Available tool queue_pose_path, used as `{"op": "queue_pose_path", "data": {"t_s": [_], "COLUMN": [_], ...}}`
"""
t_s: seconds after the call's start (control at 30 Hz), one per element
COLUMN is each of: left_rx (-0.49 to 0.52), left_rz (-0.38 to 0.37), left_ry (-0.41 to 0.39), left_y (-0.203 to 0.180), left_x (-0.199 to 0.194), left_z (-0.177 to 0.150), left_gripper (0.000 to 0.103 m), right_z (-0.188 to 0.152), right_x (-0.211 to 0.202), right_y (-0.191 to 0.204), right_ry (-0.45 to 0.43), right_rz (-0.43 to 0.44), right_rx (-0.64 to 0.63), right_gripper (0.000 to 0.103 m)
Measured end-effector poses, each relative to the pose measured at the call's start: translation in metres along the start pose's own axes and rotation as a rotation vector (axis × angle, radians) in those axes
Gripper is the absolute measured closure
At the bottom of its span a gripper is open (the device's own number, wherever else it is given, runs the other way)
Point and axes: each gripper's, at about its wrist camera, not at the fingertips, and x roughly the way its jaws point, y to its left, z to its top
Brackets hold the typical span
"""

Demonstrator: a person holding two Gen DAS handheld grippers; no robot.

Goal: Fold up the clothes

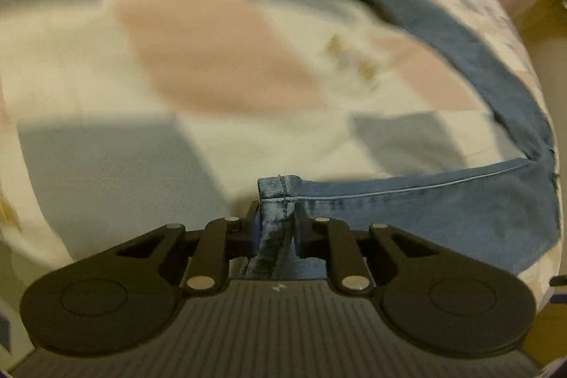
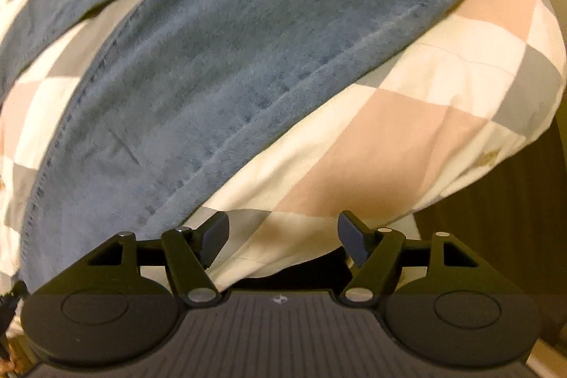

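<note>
On checkered bedspread [image 2: 407, 137]: jeans [image 2: 219, 66]; L fingers [image 1: 255, 218] clamp hem, R fingers [image 2: 216, 232] apart

Left gripper [image 1: 277, 211] fingers pinched nearly together; right gripper [image 2: 283, 232] fingers spread wide.

Your matte black left gripper [image 1: 277, 218] and right gripper [image 2: 282, 238] match: round pivot discs, silver rivets on linked arms, ribbed grey bodies bearing small white logos.

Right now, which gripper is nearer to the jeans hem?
Left. The left gripper is shut on the jeans hem; the right gripper is open over the checked bedsheet, beside the denim.
</note>
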Motion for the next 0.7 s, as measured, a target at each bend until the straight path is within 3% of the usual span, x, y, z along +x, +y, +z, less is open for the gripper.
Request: {"op": "queue_pose_path", "data": {"t_s": [0.13,0.17,0.3,0.4,0.47,0.5,0.57,0.67,0.7], "left_rx": [0.131,0.155,0.135,0.165,0.145,0.120,-0.059,-0.338,-0.429], "left_rz": [-0.038,-0.013,0.133,0.312,0.369,0.392,0.387,0.288,0.208], "left_ry": [-0.048,-0.038,0.043,0.129,0.119,0.113,0.097,0.037,0.027], "left_y": [-0.014,-0.016,-0.011,-0.017,-0.020,-0.020,-0.006,0.012,0.014], "left_x": [-0.033,-0.028,0.022,0.062,0.059,0.055,0.032,-0.013,-0.024], "left_z": [0.049,0.057,0.075,0.064,0.056,0.053,0.046,0.025,0.014], "left_gripper": [0.087,0.087,0.083,0.075,0.068,0.065,0.065,0.063,0.059], "right_z": [-0.008,-0.010,-0.015,-0.019,-0.018,-0.016,-0.009,0.013,0.023], "right_x": [-0.005,-0.005,-0.004,0.000,0.000,-0.002,-0.007,-0.006,-0.004], "right_y": [-0.008,-0.010,-0.020,-0.032,-0.045,-0.054,-0.074,-0.113,-0.126], "right_ry": [-0.019,-0.025,-0.046,-0.041,-0.044,-0.057,-0.094,-0.163,-0.183], "right_rz": [0.020,0.029,0.066,0.084,0.101,0.113,0.140,0.174,0.179], "right_rx": [0.082,0.101,0.145,0.181,0.208,0.226,0.265,0.346,0.369], "right_gripper": [0.032,0.032,0.032,0.032,0.032,0.031,0.031,0.031,0.031]}}
